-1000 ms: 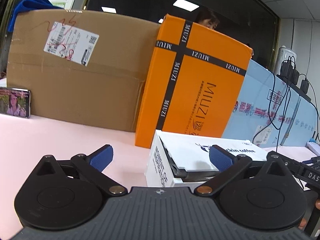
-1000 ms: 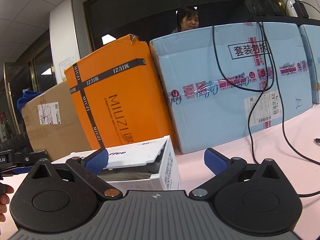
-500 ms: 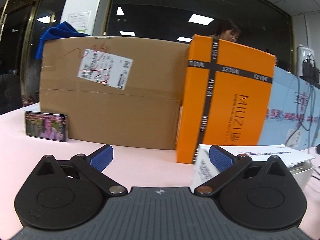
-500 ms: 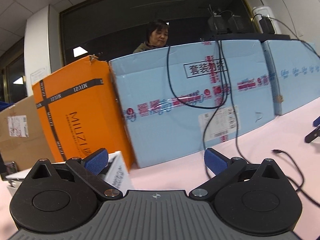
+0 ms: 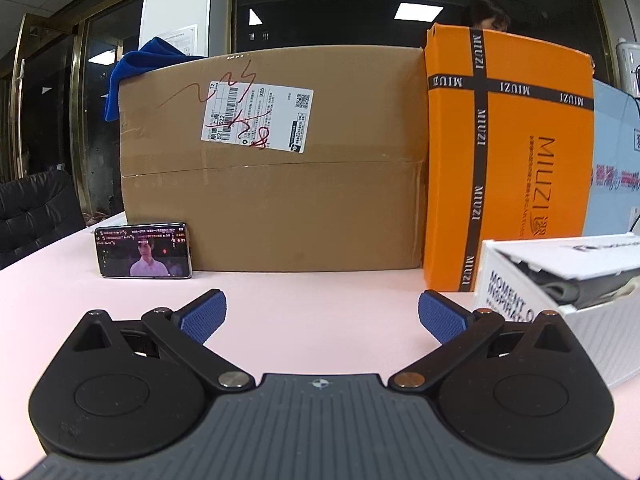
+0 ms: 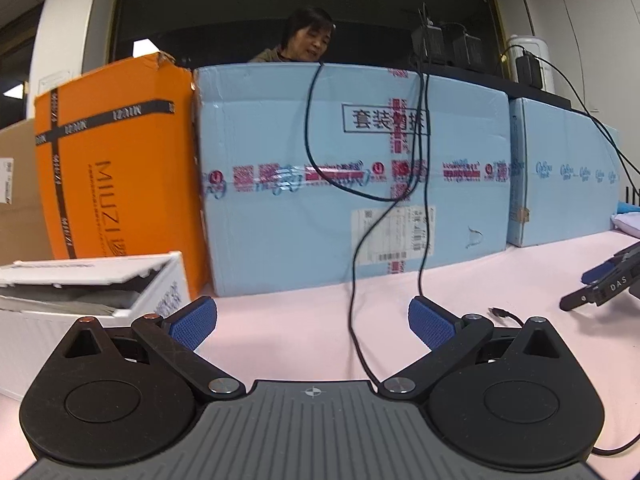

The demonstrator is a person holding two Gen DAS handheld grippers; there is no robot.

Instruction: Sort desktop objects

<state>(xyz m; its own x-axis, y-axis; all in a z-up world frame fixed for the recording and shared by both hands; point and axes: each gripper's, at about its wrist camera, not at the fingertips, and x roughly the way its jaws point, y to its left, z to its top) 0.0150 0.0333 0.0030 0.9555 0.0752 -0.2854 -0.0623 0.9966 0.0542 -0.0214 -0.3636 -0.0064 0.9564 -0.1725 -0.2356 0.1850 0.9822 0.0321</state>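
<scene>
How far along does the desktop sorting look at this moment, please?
Nothing looks sorted yet. The left gripper and right gripper are both open and hold nothing. Still loose on the pink table: a phone propped against the brown box, a white box with its lid ajar, and a black cable trailing between the right fingers.

The white box point(image 5: 568, 280) runs off the left-wrist view's right edge, its dark contents perhaps folded fabric.
</scene>
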